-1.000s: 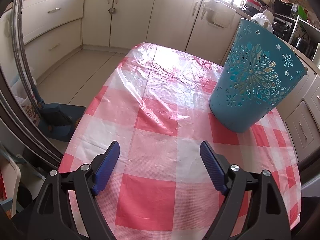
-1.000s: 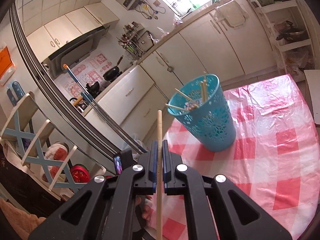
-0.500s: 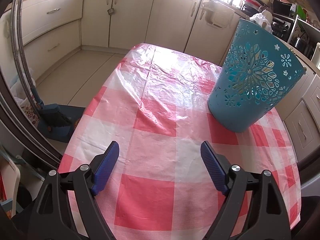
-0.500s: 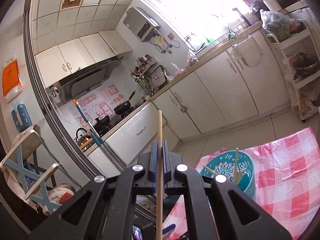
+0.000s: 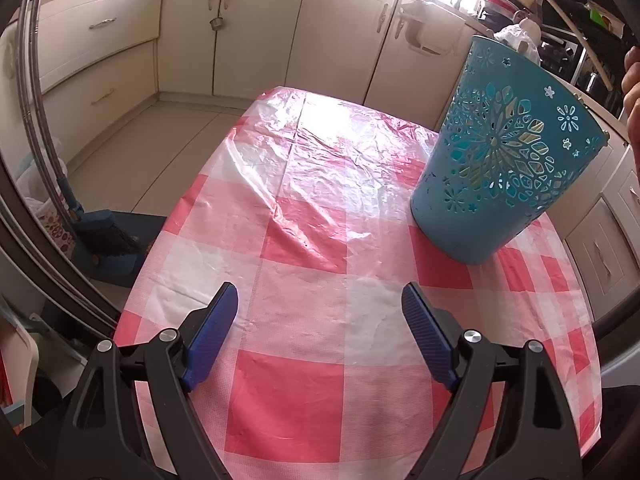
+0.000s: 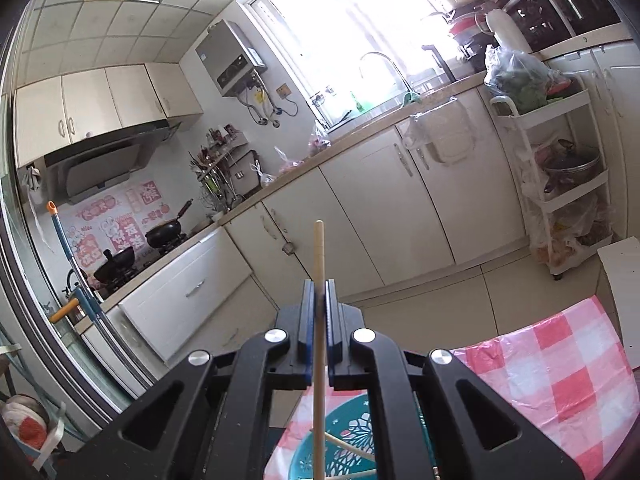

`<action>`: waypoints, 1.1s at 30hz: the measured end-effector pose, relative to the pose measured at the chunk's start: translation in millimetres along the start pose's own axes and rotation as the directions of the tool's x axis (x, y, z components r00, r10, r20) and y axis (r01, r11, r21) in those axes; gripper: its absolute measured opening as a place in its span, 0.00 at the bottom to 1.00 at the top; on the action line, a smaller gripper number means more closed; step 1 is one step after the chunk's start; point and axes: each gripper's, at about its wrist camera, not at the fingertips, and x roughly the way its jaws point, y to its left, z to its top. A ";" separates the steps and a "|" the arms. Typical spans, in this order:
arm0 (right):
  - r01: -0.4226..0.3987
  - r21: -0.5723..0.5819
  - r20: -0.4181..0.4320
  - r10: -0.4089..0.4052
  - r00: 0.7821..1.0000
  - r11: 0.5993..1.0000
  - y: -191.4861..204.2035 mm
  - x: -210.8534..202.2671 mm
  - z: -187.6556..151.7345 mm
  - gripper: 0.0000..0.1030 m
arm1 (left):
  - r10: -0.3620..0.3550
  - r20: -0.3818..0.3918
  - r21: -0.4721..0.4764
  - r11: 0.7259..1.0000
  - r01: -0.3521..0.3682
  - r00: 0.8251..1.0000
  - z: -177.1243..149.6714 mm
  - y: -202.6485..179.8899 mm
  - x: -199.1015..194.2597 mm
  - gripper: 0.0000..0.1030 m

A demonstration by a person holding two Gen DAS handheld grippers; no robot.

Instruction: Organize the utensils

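Right gripper [image 6: 319, 294], clenched on a chopstick [image 6: 319, 256], has risen directly above the basket [image 6: 352, 436], probably ready to drop; left gripper [image 5: 320, 312] idles agape.

Left wrist view skims the table [image 5: 304, 392]; right looks seemingly over the shared basket [image 5: 504, 160].

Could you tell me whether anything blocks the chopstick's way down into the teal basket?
Nothing visible does. The right gripper holds the chopstick upright above the basket, whose open mouth lies right beneath. A few sticks already lie inside, leaning across, but leave room. The left gripper is open, off to the side.
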 end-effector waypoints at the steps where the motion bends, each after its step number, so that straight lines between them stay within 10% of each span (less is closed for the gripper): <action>1: 0.007 -0.017 -0.009 -0.007 1.000 1.000 1.2 0.5 -3.3 0.06 | -0.001 0.000 -0.001 1.000 0.001 1.000 0.1 0.3 0.0 0.78; 14: 0.055 -0.183 -0.123 -0.078 0.989 0.982 4.3 -17.0 -45.1 0.09 | 0.002 -0.004 -0.019 1.000 -0.002 1.000 1.2 3.5 1.1 0.79; 23: 0.091 -0.188 -0.225 -0.133 0.965 0.978 -2.0 -99.1 -69.0 0.66 | 0.015 -0.018 -0.064 0.998 -0.016 1.000 3.7 14.7 -8.0 0.84; 33: 0.251 -0.099 -0.357 -0.270 0.894 0.963 -24.9 -175.3 -92.6 0.83 | 0.110 0.133 0.033 0.993 -0.116 0.985 18.1 -12.0 -137.7 0.93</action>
